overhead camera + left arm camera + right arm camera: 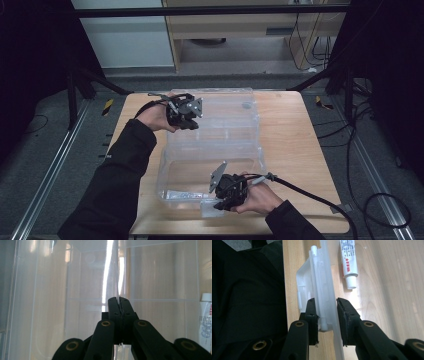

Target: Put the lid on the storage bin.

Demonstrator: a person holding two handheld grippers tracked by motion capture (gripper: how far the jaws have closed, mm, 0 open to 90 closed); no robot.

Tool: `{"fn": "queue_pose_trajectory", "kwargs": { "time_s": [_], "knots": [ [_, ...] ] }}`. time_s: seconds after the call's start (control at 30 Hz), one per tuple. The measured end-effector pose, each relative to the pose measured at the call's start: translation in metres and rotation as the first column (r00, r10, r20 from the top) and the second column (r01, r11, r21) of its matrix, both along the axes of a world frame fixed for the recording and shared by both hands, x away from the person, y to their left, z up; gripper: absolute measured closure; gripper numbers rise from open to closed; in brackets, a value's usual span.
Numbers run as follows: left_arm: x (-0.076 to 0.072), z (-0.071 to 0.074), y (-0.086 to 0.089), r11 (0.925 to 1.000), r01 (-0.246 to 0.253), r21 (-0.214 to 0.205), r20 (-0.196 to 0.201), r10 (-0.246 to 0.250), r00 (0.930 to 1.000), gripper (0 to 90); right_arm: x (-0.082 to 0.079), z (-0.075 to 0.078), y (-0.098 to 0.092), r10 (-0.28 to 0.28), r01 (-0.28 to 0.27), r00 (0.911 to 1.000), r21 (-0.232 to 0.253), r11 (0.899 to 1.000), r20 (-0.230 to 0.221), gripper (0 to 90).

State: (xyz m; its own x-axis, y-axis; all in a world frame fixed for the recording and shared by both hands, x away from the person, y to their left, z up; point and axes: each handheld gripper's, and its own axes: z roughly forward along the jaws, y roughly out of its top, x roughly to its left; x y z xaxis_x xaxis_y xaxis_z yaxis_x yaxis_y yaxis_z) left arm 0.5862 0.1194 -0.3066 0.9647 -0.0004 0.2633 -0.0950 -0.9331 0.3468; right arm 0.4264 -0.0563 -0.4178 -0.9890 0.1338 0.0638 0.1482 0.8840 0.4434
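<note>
A clear plastic box (210,172) stands on the wooden table (290,150), with its clear lid (225,112) swung open at the far side. My left gripper (194,122) is at the lid's left side. In the left gripper view it (119,300) is shut on the lid's thin edge (117,277). My right gripper (221,204) is at the box's near wall. In the right gripper view it (325,302) is shut on the box's white latch (319,285) and the wall beside it. A white glue tube (348,262) with red print lies inside the box.
The table's near edge (289,277) runs close by the latch, with a dark sleeve beyond it. The glue tube (206,320) also shows at the right of the left gripper view. A thick black cable (320,200) trails right from my right gripper. Metal rails flank the table on the floor.
</note>
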Motion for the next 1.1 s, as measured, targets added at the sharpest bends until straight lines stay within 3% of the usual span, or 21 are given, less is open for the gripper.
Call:
{"fn": "queue_pose_trajectory", "kwargs": {
  "time_s": [0.5, 1.1],
  "knots": [
    [-0.036, 0.014, 0.000, 0.9990, 0.044, 0.008, 0.067, -0.044, 0.9968, 89.6, -0.001, 0.000, 0.001, -0.021, 0.021, 0.9998, 0.000, 1.000, -0.005, 71.5],
    [-0.062, 0.017, 0.001, 0.9987, 0.050, -0.002, 0.089, -0.050, 0.9947, 89.6, -0.002, -0.001, 0.001, -0.023, 0.023, 0.9997, 0.000, 1.000, 0.000, 71.5]
  ]
}}
